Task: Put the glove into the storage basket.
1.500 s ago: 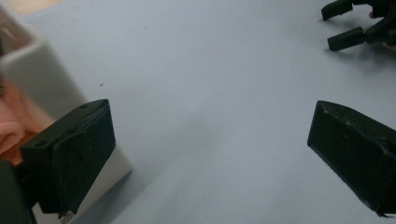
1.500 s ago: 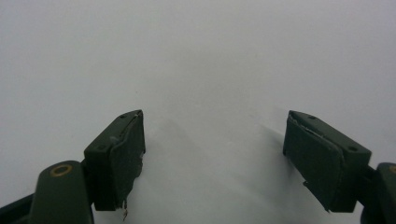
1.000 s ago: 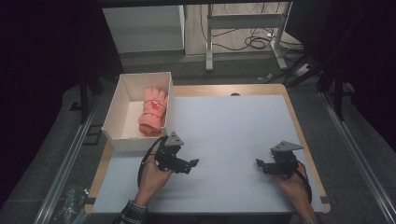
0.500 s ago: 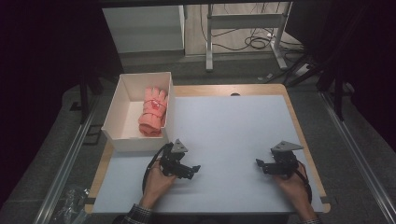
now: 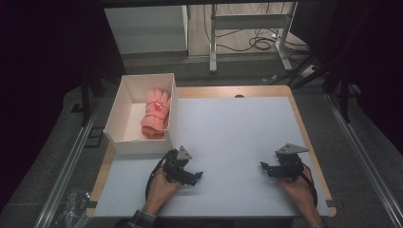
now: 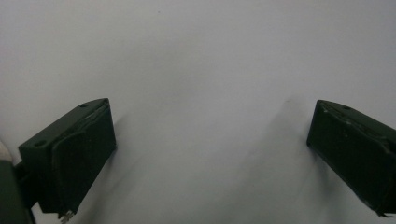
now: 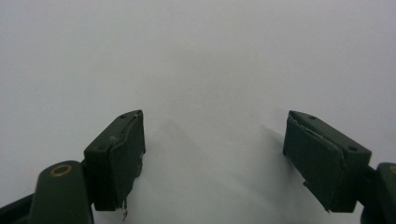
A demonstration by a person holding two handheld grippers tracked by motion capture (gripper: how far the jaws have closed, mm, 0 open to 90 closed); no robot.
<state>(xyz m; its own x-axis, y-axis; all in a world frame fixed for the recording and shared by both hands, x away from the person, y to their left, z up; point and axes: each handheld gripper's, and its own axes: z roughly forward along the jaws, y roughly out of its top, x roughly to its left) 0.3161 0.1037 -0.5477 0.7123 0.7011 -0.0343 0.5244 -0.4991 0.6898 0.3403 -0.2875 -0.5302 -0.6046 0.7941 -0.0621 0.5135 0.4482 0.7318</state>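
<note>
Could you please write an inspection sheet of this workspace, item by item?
Surface: white mat on wooden table, bare.
Job's things: rolled pink glove lies inside the open white box at the table's far left.
Clutter: nothing seen.
Grippers: left hand-held gripper and right hand-held gripper low over the mat, jaws open, holding nothing.
Cables: black cable loops from the left one.
Surroundings: dark floor, desk legs beyond.

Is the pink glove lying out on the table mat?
No, the pink glove lies rolled inside the white box at the table's left edge, apart from both hand-held grippers.
</note>
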